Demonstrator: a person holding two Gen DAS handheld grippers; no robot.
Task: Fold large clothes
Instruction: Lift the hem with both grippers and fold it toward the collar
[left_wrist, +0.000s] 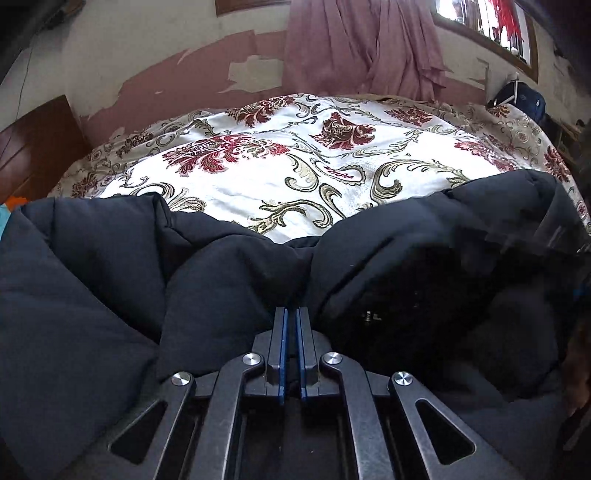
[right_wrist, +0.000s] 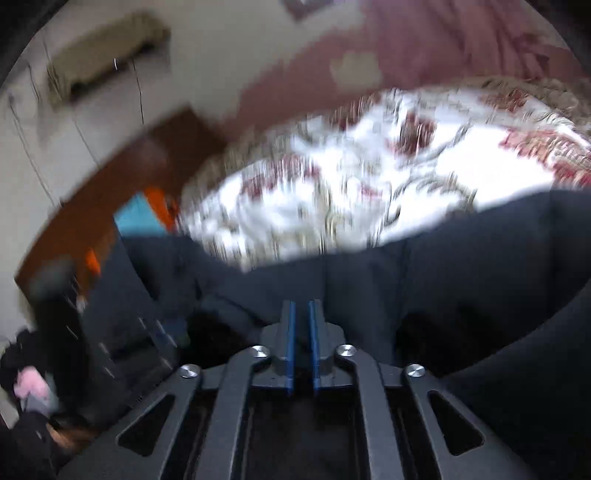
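Note:
A large dark navy padded jacket lies bunched across the near side of a bed with a white floral cover. My left gripper is shut on a fold of the jacket, fabric pinched between its blue pads. In the right wrist view, which is motion-blurred, my right gripper is shut on the jacket too, with dark fabric between its narrow-set fingers. The other gripper shows blurred at the left. The floral cover stretches beyond the jacket.
A pink curtain hangs behind the bed under a window. A brown wooden headboard stands at the left. A dark blue bag sits at the far right bed corner. Orange and blue items lie by the headboard.

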